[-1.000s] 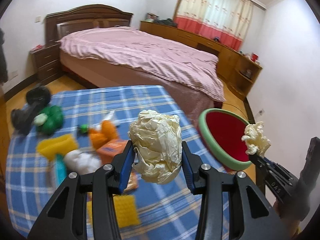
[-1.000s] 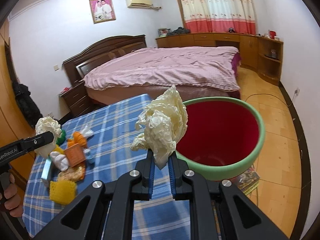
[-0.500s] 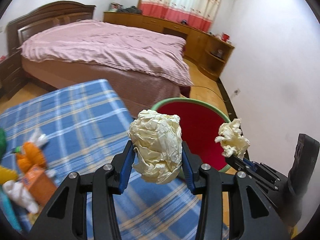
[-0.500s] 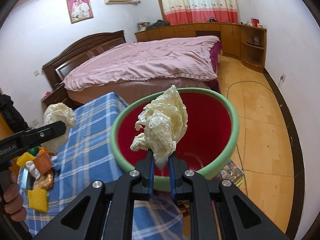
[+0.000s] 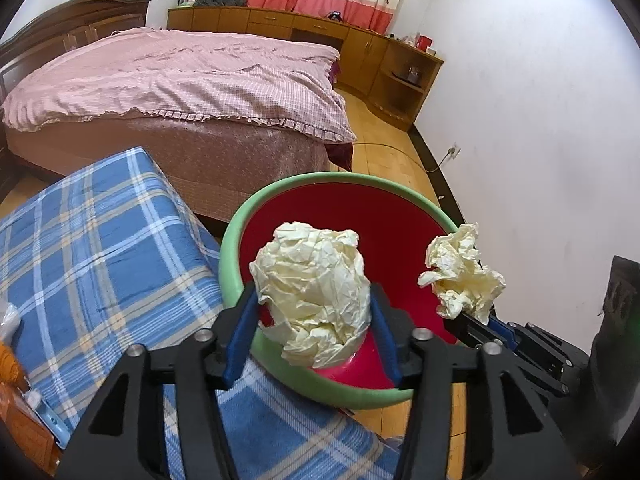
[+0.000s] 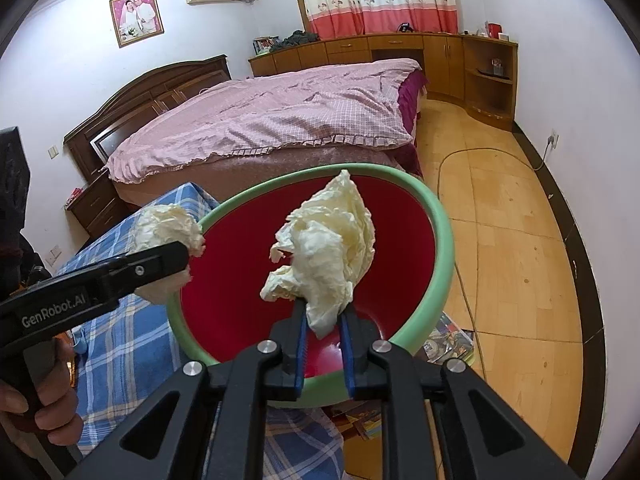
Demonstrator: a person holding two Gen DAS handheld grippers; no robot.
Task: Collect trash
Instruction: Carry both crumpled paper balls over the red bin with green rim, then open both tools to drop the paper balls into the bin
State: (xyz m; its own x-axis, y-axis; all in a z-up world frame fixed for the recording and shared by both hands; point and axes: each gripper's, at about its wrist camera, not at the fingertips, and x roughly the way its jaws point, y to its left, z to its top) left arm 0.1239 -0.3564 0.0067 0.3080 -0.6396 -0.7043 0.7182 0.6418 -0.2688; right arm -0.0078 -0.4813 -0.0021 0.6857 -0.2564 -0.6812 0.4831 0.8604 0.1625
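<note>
Left wrist view: left gripper (image 5: 314, 312) clamps big crumpled cream paper ball (image 5: 312, 296) at mid-girth, over 7 o'clock rim of red basin with green rim (image 5: 236, 232). Right gripper (image 6: 323, 328) pinches smaller crumpled cream paper wad (image 6: 328, 248) by lower tail, over basin centre. Both probably light, soft, crushable; gentle squeeze should suffice.

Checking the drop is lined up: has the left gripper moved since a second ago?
Yes. The left gripper with its paper wad has swung right, off the blue checked cloth and over the red basin.
</note>
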